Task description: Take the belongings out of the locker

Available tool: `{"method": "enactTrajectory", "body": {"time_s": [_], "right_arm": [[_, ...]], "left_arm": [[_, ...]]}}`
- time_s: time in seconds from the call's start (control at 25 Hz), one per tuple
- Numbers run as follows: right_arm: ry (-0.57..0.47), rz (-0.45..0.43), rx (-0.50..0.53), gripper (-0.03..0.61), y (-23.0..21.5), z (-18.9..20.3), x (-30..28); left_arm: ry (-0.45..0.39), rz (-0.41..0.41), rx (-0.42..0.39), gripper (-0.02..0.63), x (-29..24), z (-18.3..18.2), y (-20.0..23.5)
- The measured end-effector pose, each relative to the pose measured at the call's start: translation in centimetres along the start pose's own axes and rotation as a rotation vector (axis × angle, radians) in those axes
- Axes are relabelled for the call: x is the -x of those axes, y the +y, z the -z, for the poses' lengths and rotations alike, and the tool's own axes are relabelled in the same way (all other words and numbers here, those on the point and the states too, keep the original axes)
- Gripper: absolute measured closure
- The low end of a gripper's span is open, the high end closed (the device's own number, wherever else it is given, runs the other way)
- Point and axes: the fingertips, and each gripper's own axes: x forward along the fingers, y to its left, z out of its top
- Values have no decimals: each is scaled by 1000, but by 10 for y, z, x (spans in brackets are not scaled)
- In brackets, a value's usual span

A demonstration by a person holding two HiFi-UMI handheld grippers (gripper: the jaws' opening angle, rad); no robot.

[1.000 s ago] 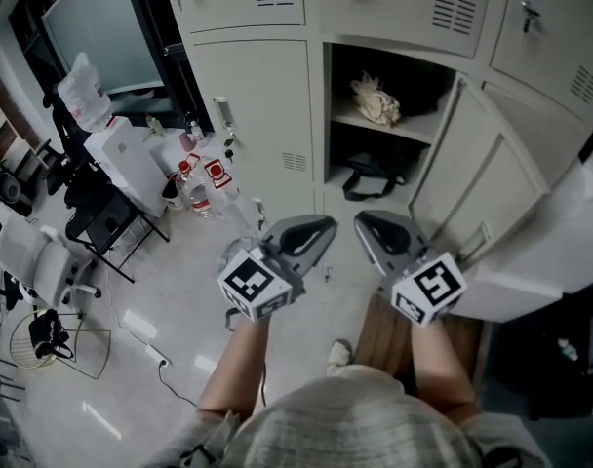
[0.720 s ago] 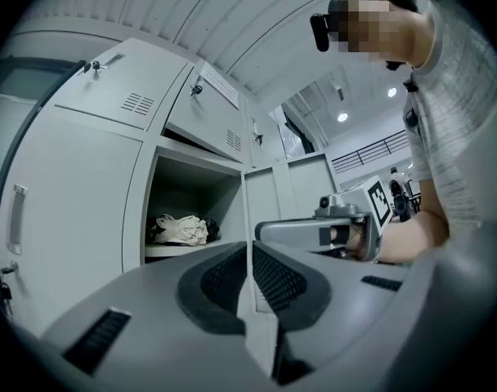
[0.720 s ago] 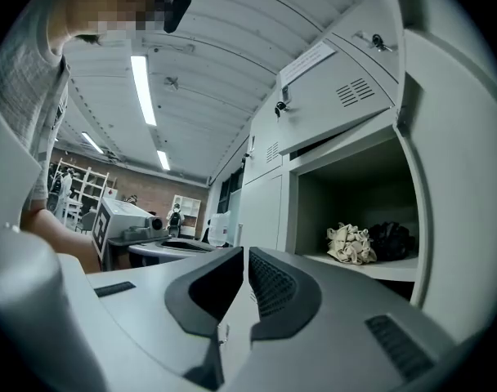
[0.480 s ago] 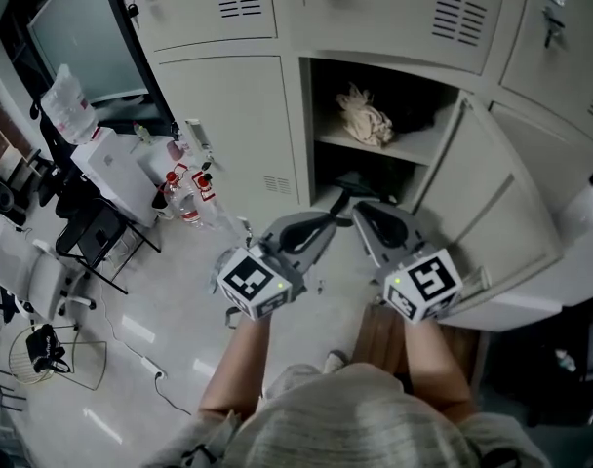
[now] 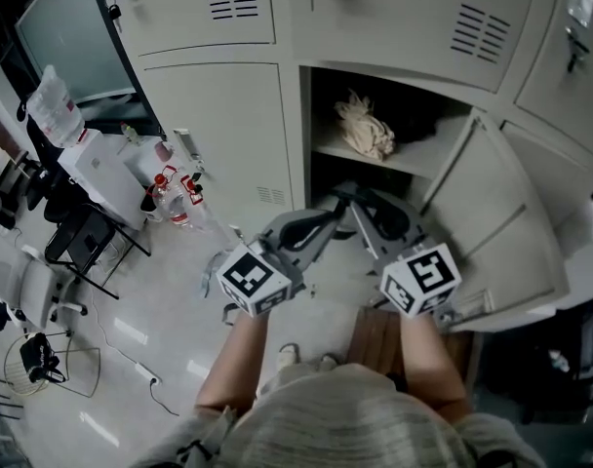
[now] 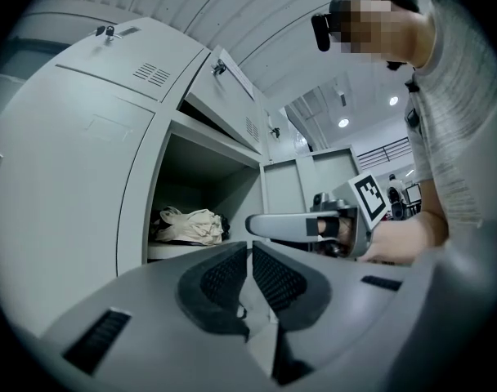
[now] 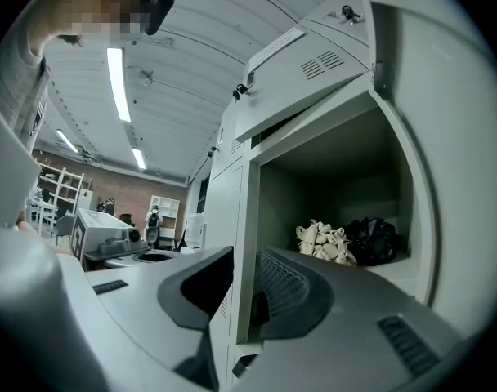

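The open locker (image 5: pixel 306 125) has a cream cloth bundle (image 5: pixel 365 130) on its shelf, with a black item (image 5: pixel 411 125) behind it. Below the shelf, a black bag (image 5: pixel 343 193) is mostly hidden by my grippers. My left gripper (image 5: pixel 328 218) and right gripper (image 5: pixel 358 206) are side by side just in front of the lower compartment. Both are shut with nothing in them. The left gripper view shows its shut jaws (image 6: pixel 250 251), the cloth bundle (image 6: pixel 187 225) and the right gripper (image 6: pixel 261 225). In the right gripper view, that gripper (image 7: pixel 247 261) points at the locker's edge, with the bundle (image 7: pixel 324 242) and the black item (image 7: pixel 375 239) beyond.
The locker door (image 5: pixel 492 222) swings open to the right. At the left are bottles with red caps (image 5: pixel 170 198), a white box (image 5: pixel 101 169) and office chairs (image 5: pixel 14 281). A wooden piece (image 5: pixel 379 339) lies by my feet. The neighbouring lockers (image 5: pixel 218 125) are closed.
Both grippers have moved forward, closer to the locker's lower compartment. The locker now sits nearer and more central in the head view. Both grippers stay shut.
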Motion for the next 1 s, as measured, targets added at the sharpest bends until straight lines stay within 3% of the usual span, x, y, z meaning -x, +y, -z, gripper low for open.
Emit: {"method": "enactTrajectory", "body": {"time_s": [0.28, 0.56, 0.8, 1.0], "right_arm": [[15, 114, 20, 389, -29, -7, -20], [29, 218, 35, 370, -63, -9, -41], [89, 314, 62, 244, -91, -10, -59], [100, 363, 46, 241, -109, -9, -70]], "left_arm": [[7, 52, 0, 607, -13, -3, 17], [3, 93, 10, 607, -22, -1, 30], [-12, 143, 4, 607, -29, 1, 33], [-7, 157, 24, 607, -33, 0, 36]]}}
